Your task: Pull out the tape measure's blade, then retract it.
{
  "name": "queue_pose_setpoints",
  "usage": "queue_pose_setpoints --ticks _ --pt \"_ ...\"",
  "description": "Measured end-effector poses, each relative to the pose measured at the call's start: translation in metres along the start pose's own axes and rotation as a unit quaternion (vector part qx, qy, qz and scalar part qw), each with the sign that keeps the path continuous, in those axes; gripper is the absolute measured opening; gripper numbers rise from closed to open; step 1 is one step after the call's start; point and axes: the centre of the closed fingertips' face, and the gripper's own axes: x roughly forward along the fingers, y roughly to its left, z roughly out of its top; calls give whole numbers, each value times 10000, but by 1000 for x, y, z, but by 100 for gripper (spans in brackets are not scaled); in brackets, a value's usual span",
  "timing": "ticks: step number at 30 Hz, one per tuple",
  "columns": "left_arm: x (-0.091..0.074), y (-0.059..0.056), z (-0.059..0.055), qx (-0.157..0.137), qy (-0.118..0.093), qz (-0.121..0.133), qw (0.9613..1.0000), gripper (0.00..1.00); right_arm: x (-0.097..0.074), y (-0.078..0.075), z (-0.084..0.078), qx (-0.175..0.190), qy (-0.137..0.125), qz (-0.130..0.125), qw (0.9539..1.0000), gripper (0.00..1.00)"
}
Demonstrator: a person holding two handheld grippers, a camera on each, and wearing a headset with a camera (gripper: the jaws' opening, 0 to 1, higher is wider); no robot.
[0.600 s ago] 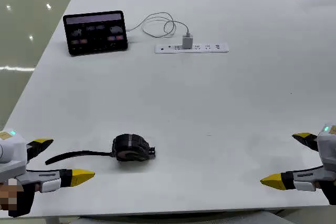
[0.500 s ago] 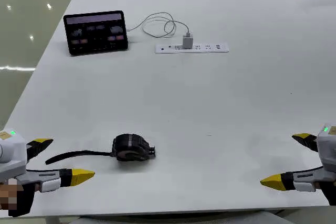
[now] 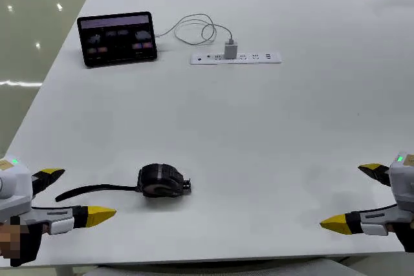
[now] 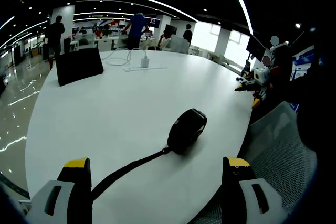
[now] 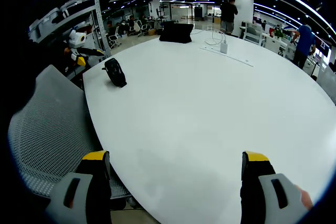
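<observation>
Fingers (image 3: 97,214) wide on left gripper (image 3: 81,192) and right gripper (image 3: 346,195), both empty. Tape measure (image 3: 160,181) by table's (image 3: 259,127) near edge, its strap (image 3: 97,190) apparently between left pair.

White hand-held grippers (image 3: 87,192) (image 3: 342,196) — yellow-tipped

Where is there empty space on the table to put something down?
Bare: the wide middle between the tape measure and the right gripper, and everything right of the power strip. Crowded: the far left by the tablet.
</observation>
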Motion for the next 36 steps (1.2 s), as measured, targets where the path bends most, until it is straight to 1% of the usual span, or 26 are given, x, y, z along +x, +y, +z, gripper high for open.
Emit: queue_pose_setpoints --ticks 2,4,5,8,9,10,11,12,13,14,15,17,20,21,24,27,32,36 --pt "0 1 3 51 -84 22 9999 100 0 0 0 -23 12 0 10000 100" --pt "-1 2 5 79 -126 38 9999 100 0 0 1 -43 11 -5 10000 100" --pt "0 2 5 125 -114 57 9998 100 1 0 2 -36 -2 -2 10000 100" --pt "3 0 1 192 -33 -19 9998 100 1 -1 4 -70 -24 -18 10000 100" --pt "3 -3 -1 155 16 -106 9998 100 2 -1 5 -75 -21 -8 10000 100" --pt "4 -5 -1 77 17 -172 9998 100 2 -1 6 -86 -21 -1 10000 100" --pt "4 -4 0 108 -11 -136 9998 100 2 -1 7 -109 -30 -13 9999 100" --pt "6 -6 5 240 -158 -184 9994 100 2 -1 10 -114 -51 -8 9999 100" --pt "6 -9 8 267 -252 -240 9990 100 2 0 12 -99 -80 11 9999 100" --pt "6 -10 10 283 -287 -249 9989 100 2 0 15 -68 -123 30 9999 100" --pt "7 -9 10 270 -251 -232 9991 100 3 0 18 -74 -154 21 9999 100" --pt "10 -10 12 247 -246 -259 9991 100 4 1 23 -81 -180 22 9998 100" --pt "14 -13 11 200 -73 -314 9993 100 5 5 33 -85 -282 72 9995 100" --pt "15 -14 11 200 -61 -338 9992 100 5 6 35 -118 -290 80 9995 100" --pt "18 -16 16 287 -83 -389 9988 100 8 10 45 -200 -335 137 9991 100" --pt "23 -19 21 385 -45 -476 9981 100 13 15 53 -324 -379 225 9985 100" --pt "31 -23 24 592 66 -658 9961 100 22 19 60 -468 -410 318 9976 96" --pt "38 -25 27 696 78 -757 9947 100 29 22 61 -554 -352 393 9971 99"
